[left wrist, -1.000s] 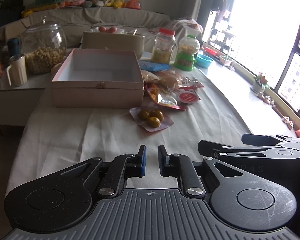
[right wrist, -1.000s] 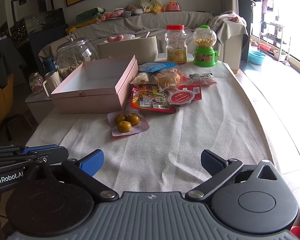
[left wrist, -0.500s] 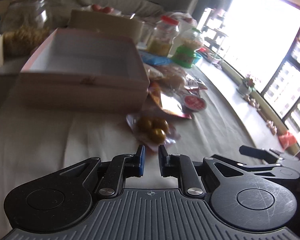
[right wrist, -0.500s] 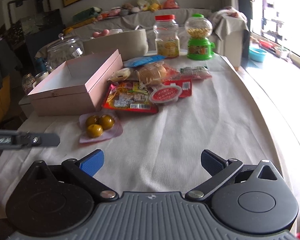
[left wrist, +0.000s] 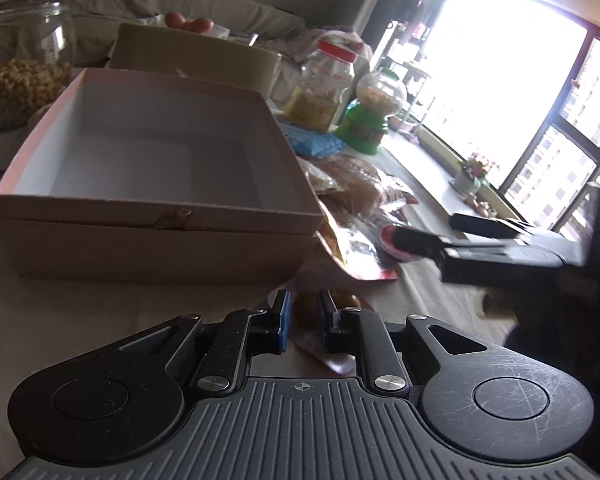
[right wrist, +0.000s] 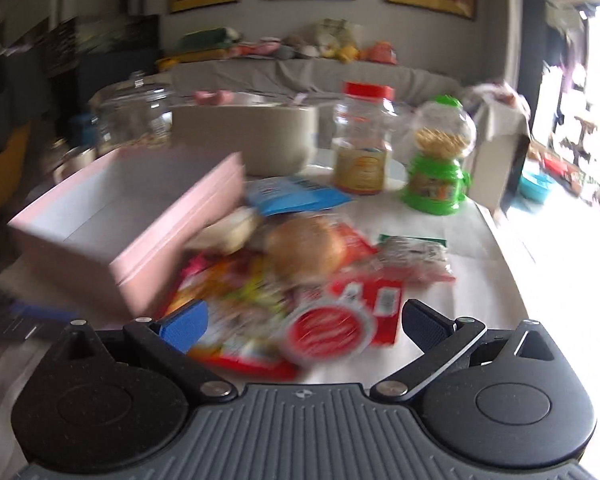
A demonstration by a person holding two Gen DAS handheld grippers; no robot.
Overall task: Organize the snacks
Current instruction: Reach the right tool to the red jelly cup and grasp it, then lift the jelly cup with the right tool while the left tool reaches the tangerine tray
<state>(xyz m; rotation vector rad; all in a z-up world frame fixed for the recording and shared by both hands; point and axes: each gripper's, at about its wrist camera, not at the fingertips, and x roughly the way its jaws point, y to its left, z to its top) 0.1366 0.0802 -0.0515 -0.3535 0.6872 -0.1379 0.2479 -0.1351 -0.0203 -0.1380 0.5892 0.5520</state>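
Note:
An open, empty pink box (left wrist: 160, 184) (right wrist: 132, 216) stands on the cloth-covered table. Snack packets lie to its right: a bun in a wrapper (right wrist: 306, 250), a colourful packet (right wrist: 240, 304), a round red-lidded cup (right wrist: 326, 330), a blue packet (right wrist: 296, 198). My left gripper (left wrist: 303, 320) is nearly shut, with a narrow gap, low over the pink pack of yellow cakes (left wrist: 308, 312), which sits between its fingertips. My right gripper (right wrist: 304, 320) is wide open above the red-lidded cup and also shows in the left wrist view (left wrist: 500, 248).
A red-capped jar (right wrist: 362, 140) and a green candy dispenser (right wrist: 436, 168) stand at the far end. A big glass jar (left wrist: 24, 76) and a beige container (left wrist: 196, 60) are behind the box. The table's right edge runs along a bright window.
Both grippers have moved forward and down toward the snacks. The left one now straddles the cake pack; the right one has reached over the red-lidded cup. Neither has visibly opened or closed.

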